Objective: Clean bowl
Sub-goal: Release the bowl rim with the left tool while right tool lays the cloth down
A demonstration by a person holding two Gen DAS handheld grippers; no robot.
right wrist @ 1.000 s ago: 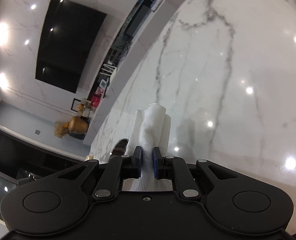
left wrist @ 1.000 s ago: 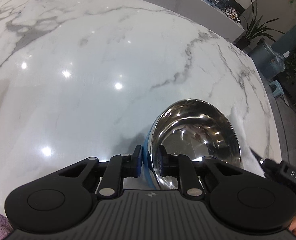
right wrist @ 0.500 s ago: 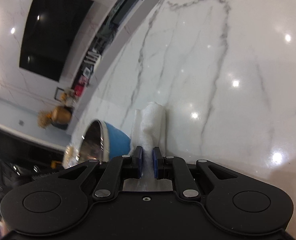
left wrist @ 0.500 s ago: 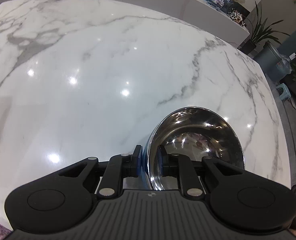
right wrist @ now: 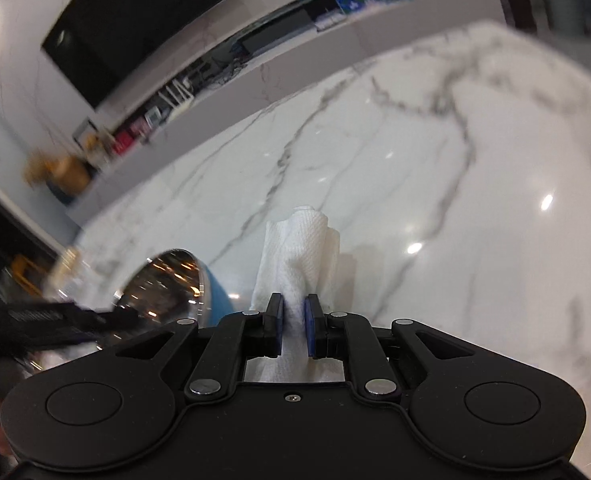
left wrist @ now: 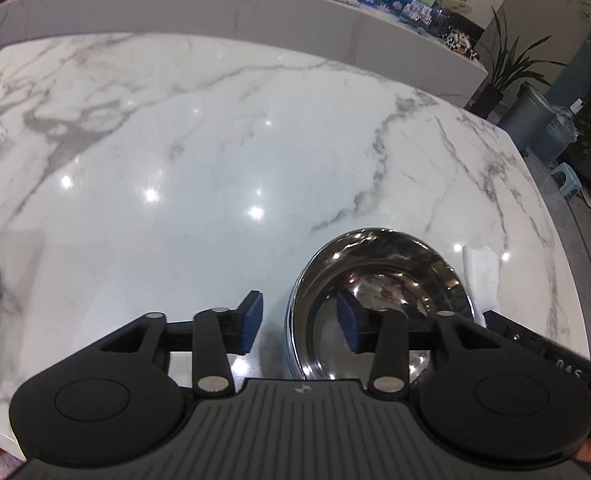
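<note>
Wipe looks done: left tool (left wrist: 299,326) opening, its pads off the rim of bowl (left wrist: 379,304) sitting on surface (left wrist: 215,140). Right tool (right wrist: 294,330) clamps towel (right wrist: 299,248); next prob. withdraw both

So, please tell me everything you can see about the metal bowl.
The bowl is round, mirror-shiny steel inside and blue outside. It looks empty and sits on the white marble table. The left gripper straddles its near rim with jaws opening, neither pad pressing it. A folded white paper towel, held by the right gripper, is beside it.
</note>
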